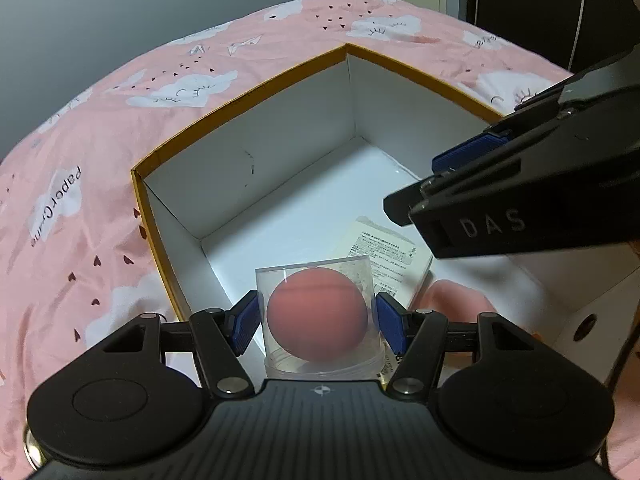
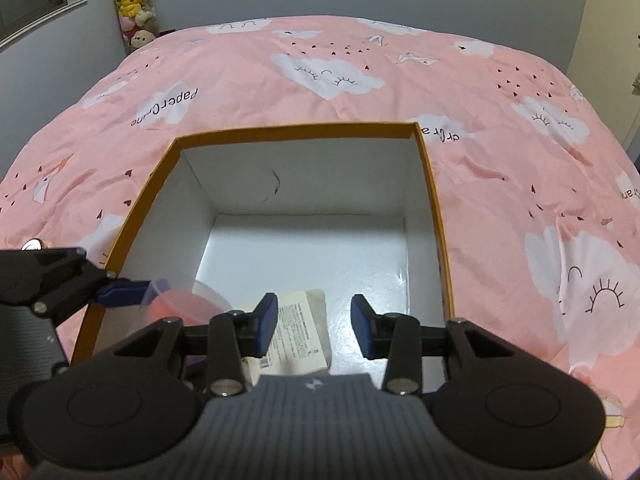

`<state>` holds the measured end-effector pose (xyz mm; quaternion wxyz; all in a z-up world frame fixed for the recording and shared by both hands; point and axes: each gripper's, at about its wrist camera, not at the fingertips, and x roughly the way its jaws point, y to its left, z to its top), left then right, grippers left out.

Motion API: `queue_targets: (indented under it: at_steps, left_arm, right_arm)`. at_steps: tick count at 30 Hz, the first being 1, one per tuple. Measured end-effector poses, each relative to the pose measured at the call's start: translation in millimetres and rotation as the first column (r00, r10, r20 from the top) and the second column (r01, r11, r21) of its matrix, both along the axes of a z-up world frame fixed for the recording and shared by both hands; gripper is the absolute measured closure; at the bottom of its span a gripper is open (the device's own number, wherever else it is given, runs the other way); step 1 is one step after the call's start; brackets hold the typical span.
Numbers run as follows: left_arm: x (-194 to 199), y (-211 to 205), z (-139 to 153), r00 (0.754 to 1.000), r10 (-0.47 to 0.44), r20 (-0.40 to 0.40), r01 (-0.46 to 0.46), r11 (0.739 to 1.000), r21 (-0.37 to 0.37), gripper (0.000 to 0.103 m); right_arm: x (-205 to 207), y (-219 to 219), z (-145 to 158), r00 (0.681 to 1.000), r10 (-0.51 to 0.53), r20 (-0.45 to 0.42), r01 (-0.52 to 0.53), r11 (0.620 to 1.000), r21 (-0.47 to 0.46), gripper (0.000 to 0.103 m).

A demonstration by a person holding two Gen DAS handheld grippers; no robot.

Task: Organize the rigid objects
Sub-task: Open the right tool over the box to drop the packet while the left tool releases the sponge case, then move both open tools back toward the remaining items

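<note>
My left gripper (image 1: 316, 322) is shut on a clear plastic case (image 1: 320, 280) with a pink-red sponge ball (image 1: 318, 314) inside, held over the near corner of an open white box with an orange rim (image 1: 240, 100). The case also shows in the right wrist view (image 2: 176, 300), with the left gripper's blue pad (image 2: 120, 292) against it. My right gripper (image 2: 314, 322) is open and empty above the box (image 2: 304, 130), over a flat white packet with printed text (image 2: 296, 328). The right gripper also shows from the side in the left wrist view (image 1: 448, 172).
The box sits on a bed with a pink cloud-print cover (image 2: 360, 68). The printed packet (image 1: 384, 252) lies on the box floor beside something pink (image 1: 456, 300). Plush toys (image 2: 134, 4) hang by the wall at the far left.
</note>
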<state>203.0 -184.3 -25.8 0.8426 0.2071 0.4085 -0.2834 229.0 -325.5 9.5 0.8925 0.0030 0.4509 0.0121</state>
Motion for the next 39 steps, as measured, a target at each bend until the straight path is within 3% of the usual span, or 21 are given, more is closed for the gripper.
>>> queue_targets:
  at_steps: [13,15,18,26,29,34,39]
  left_arm:
    - [-4,-4,-6,0.999,-0.03,0.036,0.029,0.998,0.05,0.026]
    - [-5,-4,-6,0.999,-0.039,0.037,0.037,0.998,0.049,0.022]
    - [-5,-2,-3,0.999,-0.039,0.028,0.038,0.999,0.008,0.014]
    - [-8,8,7,0.998,-0.006,0.055,0.009,0.998,-0.056,0.014]
    - [-10,15,16,0.997,0.02,0.072,-0.013,0.995,-0.098,0.014]
    - [-15,27,30,0.994,0.061,0.093,-0.047,0.987,-0.153,0.015]
    - [-21,42,41,0.986,0.127,0.107,-0.106,0.978,-0.178,0.016]
  right_arm:
    - [-1,2,-6,1.0,0.007,-0.014,-0.007,1.0,0.013,0.061]
    - [-1,1,-7,1.0,0.007,-0.018,-0.006,1.0,0.018,0.061]
    - [-2,1,-7,1.0,0.008,-0.02,-0.007,1.0,0.026,0.059]
    - [-4,2,-5,1.0,0.014,-0.011,-0.013,0.999,0.03,0.056]
    - [-7,2,-2,1.0,0.009,0.001,-0.009,1.0,0.025,0.047]
    - [-13,1,5,1.0,-0.002,0.021,0.001,1.0,0.029,0.046]
    - [-21,4,14,0.999,-0.018,0.048,0.016,0.999,0.037,0.033]
